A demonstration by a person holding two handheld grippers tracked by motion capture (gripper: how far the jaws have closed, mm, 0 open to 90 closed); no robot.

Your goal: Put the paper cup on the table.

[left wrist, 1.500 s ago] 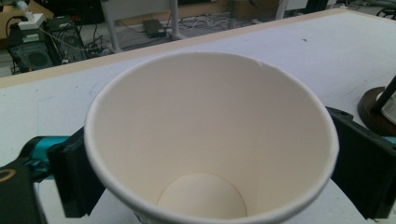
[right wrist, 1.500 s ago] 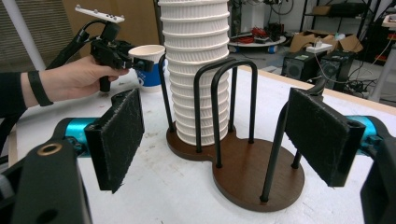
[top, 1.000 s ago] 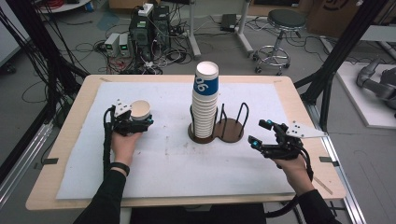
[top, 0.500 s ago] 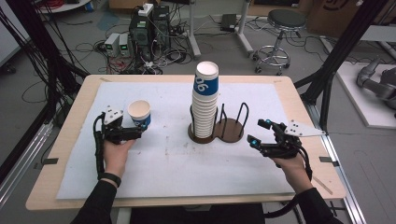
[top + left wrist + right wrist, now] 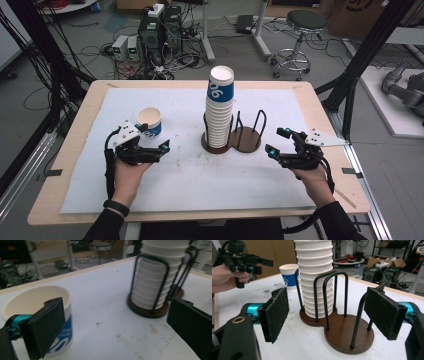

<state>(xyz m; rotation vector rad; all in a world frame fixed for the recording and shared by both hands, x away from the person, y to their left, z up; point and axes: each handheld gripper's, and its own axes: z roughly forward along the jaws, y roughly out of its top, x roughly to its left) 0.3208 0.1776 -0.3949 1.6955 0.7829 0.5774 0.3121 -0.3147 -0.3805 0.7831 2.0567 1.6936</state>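
White paper covers the counter point(image 5: 210, 175), and on it, at the middle, stands a dark wooden cup holder point(image 5: 234, 141) with two round bays fenced by black wire hoops; this holder serves as the landmark. Its left bay carries a tall stack of paper cups point(image 5: 219, 112), white with a blue band and print on the top one, rising well above the hoops. Its right bay holds nothing between the hoops. Well to the left of the holder stands a single paper cup point(image 5: 149, 121), upright on the white sheet, mouth up, white with a blue band. The left claw point(image 5: 152, 149) hangs just in front of that cup, on the person's side, with its jaws pointing toward the holder; the jaws are spread wide with nothing between them, and in the left gripper view the cup point(image 5: 40, 315) sits off beside and behind the near jaw, apart from the pads, while the stack in the holder lies ahead. The right claw point(image 5: 279, 142) sits to the right of the holder, near its empty bay, aimed at it; in the right gripper view its two padded jaws stand apart on either side of the holder point(image 5: 342, 332) without touching the hoops or the base, gripping nothing.
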